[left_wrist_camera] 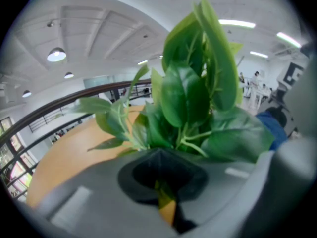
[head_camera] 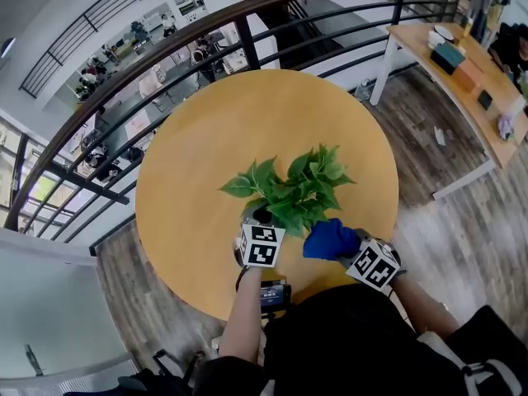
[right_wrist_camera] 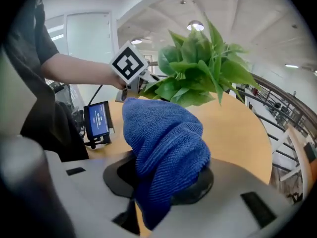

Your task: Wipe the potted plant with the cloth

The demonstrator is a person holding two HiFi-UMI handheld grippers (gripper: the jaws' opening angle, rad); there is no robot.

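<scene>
Nearest the head camera, along the bottom edge: dark-clothed torso and two bare forearms reaching forward.

At the end of the person's left arm, grey left gripper carrying a black-and-white marker cube. Nose right up against the small dark pot of the green leafy potted plant. In the left gripper view, dark pads drawn almost together. Only a thin slit between them, showing table colour. Nothing clearly held. Broad leaves filling the frame just beyond.

On the other side, grey right gripper, clamped on a bunched blue terry cloth. In the right gripper view, cloth pinched between the dark pads, rising above them in a thick fold and hanging below.

From the head view, far edge of the cloth touching or just beside the plant's nearest leaves; cannot tell which.

Plant standing near the person's side of the round light-wood table. Small black device with a lit blue screen at the table's near edge, beside the left forearm. Beyond the table, curved dark metal railing.
</scene>
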